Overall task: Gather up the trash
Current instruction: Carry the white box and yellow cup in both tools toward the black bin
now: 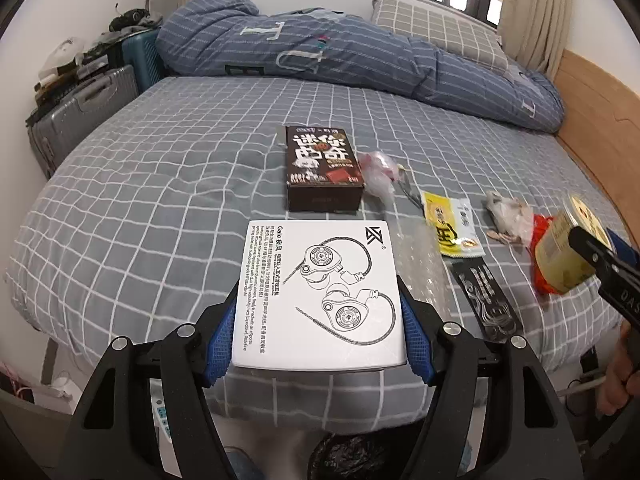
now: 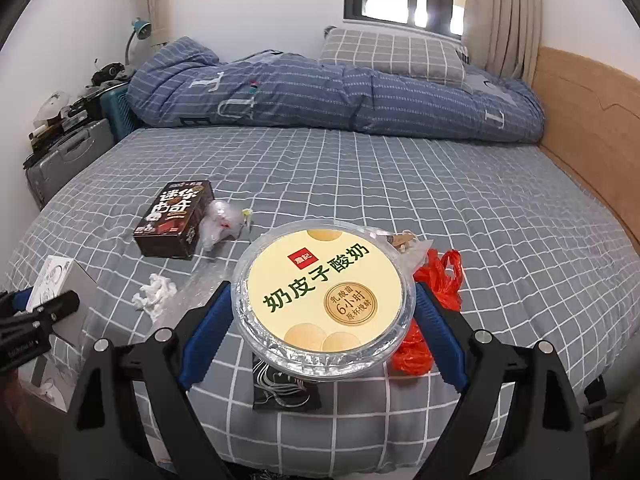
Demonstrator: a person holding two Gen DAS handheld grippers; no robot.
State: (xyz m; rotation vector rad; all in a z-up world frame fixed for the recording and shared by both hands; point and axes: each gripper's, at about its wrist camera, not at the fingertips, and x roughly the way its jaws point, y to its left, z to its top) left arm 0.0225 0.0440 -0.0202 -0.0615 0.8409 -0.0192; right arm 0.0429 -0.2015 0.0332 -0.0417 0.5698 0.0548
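My left gripper is shut on a white earphone box and holds it over the near edge of the bed. My right gripper is shut on a round yogurt tub with a cream lid; it also shows in the left wrist view. On the bed lie a dark brown box, a clear plastic wrapper, a yellow sachet, a black packet, a red plastic bag, and crumpled white tissue.
The bed has a grey checked sheet. A blue duvet and a pillow lie at the far side. Suitcases stand at the left. A wooden headboard runs along the right. A dark bin shows below.
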